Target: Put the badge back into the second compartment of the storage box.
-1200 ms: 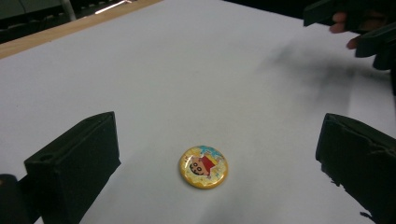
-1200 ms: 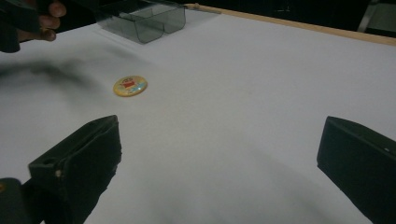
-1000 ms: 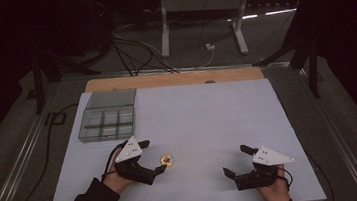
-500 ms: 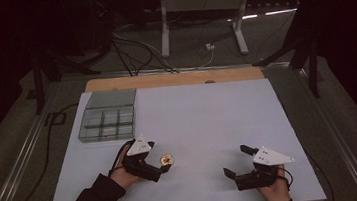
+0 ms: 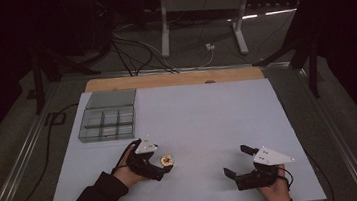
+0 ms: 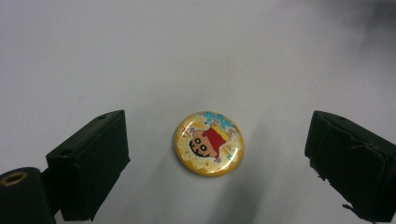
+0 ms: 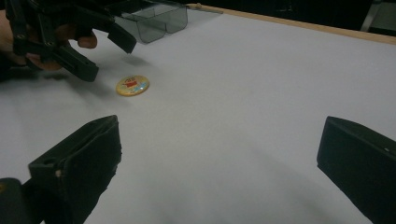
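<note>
A round yellow badge (image 6: 209, 143) with a cartoon figure lies flat on the white board (image 5: 208, 112). My left gripper (image 6: 217, 127) straddles it low over the board, with a clear gap between each black pad and the badge rim. Its jaws have just been closing, and they stand open. In the high view the badge (image 5: 166, 159) sits at the tips of the left gripper (image 5: 163, 162). My right gripper (image 5: 234, 160) rests open and empty at the front right, and its own view shows the badge (image 7: 132, 86) and the left gripper (image 7: 109, 58) beyond.
A grey box (image 5: 104, 124) with several compartments stands at the back left of the board, and the right gripper view shows its corner (image 7: 159, 21). A wooden strip (image 5: 174, 79) runs along the far edge. Cables and a metal stand lie on the floor beyond.
My left gripper has moved right and down to the badge, so its jaws now flank it. The right gripper and the badge have stayed put.
</note>
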Demonstrator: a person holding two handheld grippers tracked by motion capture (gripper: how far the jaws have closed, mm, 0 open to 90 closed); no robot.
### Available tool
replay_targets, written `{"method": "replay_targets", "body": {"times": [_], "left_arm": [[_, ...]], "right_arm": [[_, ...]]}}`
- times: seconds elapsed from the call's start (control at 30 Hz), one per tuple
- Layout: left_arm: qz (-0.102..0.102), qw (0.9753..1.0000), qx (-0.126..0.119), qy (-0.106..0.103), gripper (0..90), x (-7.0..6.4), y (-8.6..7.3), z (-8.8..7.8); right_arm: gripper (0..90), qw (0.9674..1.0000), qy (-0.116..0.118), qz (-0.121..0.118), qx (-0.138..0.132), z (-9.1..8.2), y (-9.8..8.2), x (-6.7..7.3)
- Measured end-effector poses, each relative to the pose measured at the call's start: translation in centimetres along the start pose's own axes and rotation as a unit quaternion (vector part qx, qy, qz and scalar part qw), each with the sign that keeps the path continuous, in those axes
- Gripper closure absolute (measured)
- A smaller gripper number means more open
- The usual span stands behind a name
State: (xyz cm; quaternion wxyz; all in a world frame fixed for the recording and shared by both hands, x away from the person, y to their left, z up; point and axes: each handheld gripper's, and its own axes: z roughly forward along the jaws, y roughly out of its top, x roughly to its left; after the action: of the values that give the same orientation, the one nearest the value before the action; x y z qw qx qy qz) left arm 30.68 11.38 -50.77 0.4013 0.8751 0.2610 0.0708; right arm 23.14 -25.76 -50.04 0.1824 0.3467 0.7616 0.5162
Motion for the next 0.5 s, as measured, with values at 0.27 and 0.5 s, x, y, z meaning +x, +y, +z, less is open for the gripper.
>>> {"method": "replay_targets", "body": {"times": [0.27,0.5], "left_arm": [[0.006,0.9998,0.020,-0.002,12.9,-0.2,0.0,0.7],[0.021,0.9992,0.034,0.001,17.8,-0.4,0.1,1.3]], "right_arm": [[0.0,1.0000,0.002,0.002,-0.001,0.0,0.0,0.0],[0.0,1.0000,0.003,0.003,-0.001,0.0,0.0,0.0]]}}
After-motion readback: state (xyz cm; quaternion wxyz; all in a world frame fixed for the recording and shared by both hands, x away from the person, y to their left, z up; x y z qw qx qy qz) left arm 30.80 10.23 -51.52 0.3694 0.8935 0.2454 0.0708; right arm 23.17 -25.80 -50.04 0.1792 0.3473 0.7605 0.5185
